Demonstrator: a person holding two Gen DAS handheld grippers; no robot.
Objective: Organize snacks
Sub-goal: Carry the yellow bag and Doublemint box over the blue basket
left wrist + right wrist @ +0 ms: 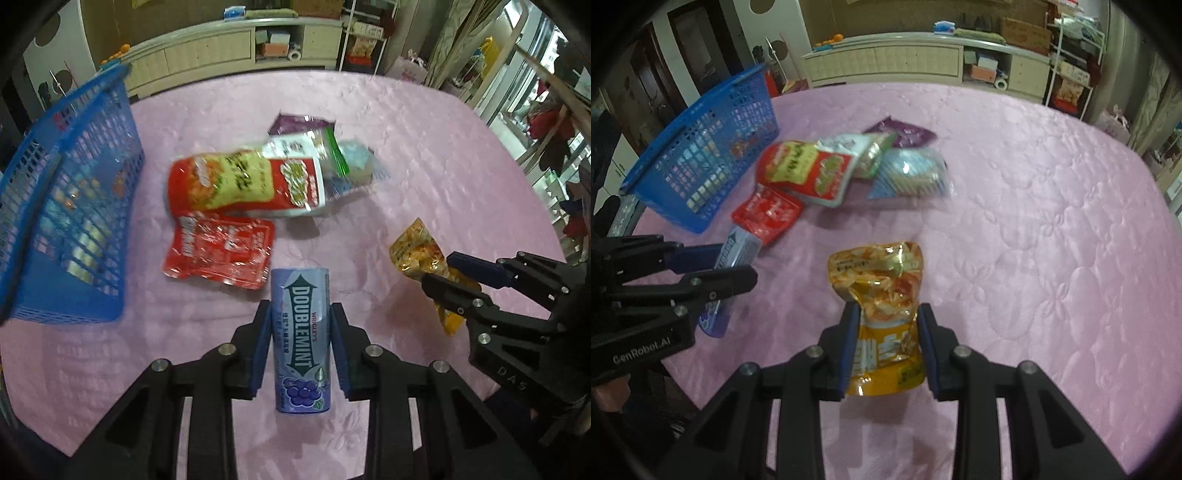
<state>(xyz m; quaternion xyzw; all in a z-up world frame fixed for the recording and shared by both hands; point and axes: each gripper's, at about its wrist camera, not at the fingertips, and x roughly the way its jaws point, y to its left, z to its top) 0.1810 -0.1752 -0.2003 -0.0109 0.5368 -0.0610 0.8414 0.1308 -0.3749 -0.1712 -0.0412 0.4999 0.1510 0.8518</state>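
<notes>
My left gripper point(300, 325) is shut on a purple Doublemint gum can point(300, 332), held above the pink quilt with its grape-printed end toward me. My right gripper point(888, 332) is shut on a yellow-orange snack pouch point(882, 295), also lifted. In the left wrist view the right gripper point(443, 273) holds the yellow-orange pouch point(417, 251) at the right. In the right wrist view the left gripper point(738, 264) holds the gum can point(737, 251) at the left. A blue mesh basket point(70, 206) point(701, 155) stands at the left.
A pile of snack bags lies mid-quilt: a red-and-yellow bag point(240, 181), a flat red packet point(218, 251), a purple bag point(901, 133), a light blue bag point(908, 173). The pink quilt point(1034, 221) stretches bare to the right. Cabinets stand behind.
</notes>
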